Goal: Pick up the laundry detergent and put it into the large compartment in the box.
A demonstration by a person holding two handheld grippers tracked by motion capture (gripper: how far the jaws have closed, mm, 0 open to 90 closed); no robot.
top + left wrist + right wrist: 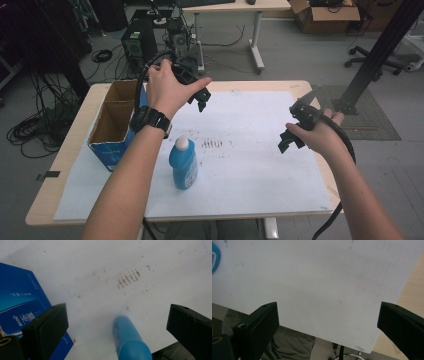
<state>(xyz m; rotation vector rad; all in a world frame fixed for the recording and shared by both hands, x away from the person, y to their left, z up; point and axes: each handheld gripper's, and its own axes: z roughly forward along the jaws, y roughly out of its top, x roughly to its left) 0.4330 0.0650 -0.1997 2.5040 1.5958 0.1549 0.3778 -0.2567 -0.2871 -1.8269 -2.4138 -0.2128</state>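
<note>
Hovering: the left gripper (199, 98), jaws wide and empty, hangs above the blue bottle (183, 163).
Bottle's place: upright on the white sheet (260, 150), just beside the cardboard box (112, 122).
Right gripper (292, 131): open, holding nothing, well apart.
Handling: likely light, smooth plastic (possibly slippery).
Best hold: across the body, below the white cap (182, 142).

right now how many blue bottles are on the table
1. The blue bottle stands upright on the white sheet, just right of the open cardboard box, toward the near edge. The box's inside is only partly visible, so something could be hidden there.
</note>
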